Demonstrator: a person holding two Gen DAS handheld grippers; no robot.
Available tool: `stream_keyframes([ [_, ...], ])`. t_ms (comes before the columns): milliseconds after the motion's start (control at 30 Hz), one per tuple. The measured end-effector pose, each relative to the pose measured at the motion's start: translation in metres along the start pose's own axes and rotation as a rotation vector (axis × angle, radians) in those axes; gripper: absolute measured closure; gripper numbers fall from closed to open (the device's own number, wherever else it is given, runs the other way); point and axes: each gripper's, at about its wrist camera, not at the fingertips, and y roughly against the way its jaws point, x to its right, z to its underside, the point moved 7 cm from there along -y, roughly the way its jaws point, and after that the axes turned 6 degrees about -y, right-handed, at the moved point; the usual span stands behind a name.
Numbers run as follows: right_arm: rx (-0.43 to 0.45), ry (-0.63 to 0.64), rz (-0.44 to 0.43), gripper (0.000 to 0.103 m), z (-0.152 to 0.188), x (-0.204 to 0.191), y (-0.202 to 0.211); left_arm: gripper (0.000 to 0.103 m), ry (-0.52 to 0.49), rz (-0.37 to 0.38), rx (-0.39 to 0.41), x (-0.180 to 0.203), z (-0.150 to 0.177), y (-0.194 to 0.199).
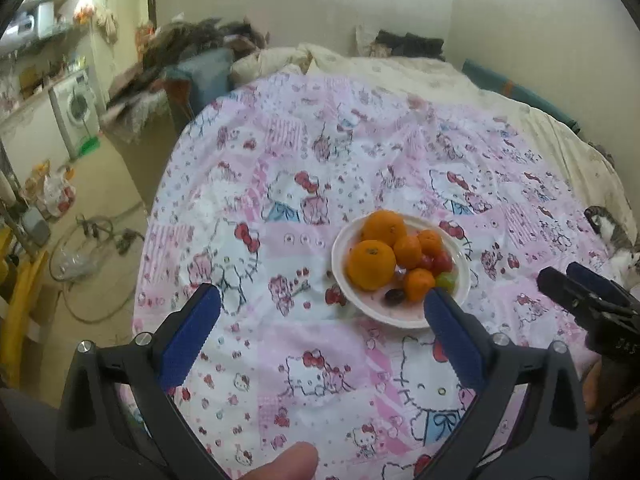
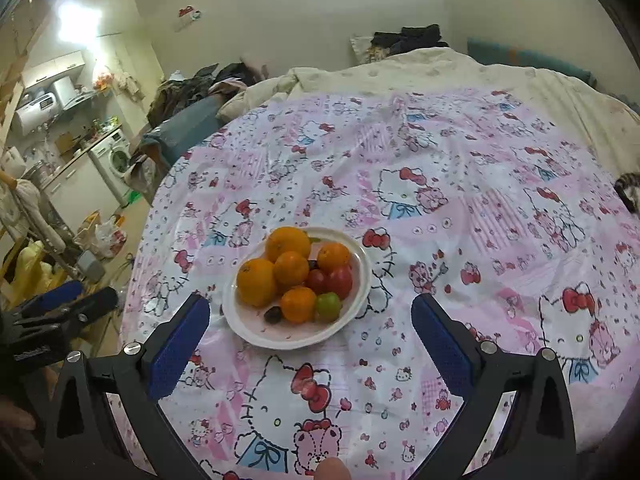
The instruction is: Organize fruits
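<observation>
Fruit sits heaped on the round white plate [image 2: 256,332] on the cartoon-print pink cloth [image 2: 440,240]: gathered or awaiting sorting. Left gripper [image 1: 322,304] and right gripper [image 2: 310,314] hover spread, empty.

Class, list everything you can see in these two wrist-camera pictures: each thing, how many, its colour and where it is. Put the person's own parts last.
plate: one, white, on the cloth, holding all the fruit
oranges: five, orange, two large and three small, piled on the plate
tomatoes: two, red, right side of the plate
grape: one, green, near edge of the plate
dark fruit: one, dark purple, near edge, kind unclear
cloth: one, pink and white cartoon print, over the bed
washing machine: one, white, far left
left gripper: one, black with blue pads, open
right gripper: one, same colours, open
</observation>
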Motion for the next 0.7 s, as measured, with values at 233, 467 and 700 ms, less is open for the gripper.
stream_keyframes([
  [233, 0.014, -0.002, 0.039, 0.000, -0.004, 0.006, -0.015, 0.002, 0.008, 0.009, -0.039, 0.004, 0.004, -0.021],
  [467, 0.006, 0.019, 0.035, 0.000, 0.000, 0.001, -0.018, 0.002, 0.009, -0.002, -0.026, 0.003, 0.004, -0.021],
  [700, -0.001, 0.026, 0.038, 0.000, 0.002, -0.001, -0.020, 0.002, 0.014, -0.005, -0.034, 0.002, 0.005, -0.022],
])
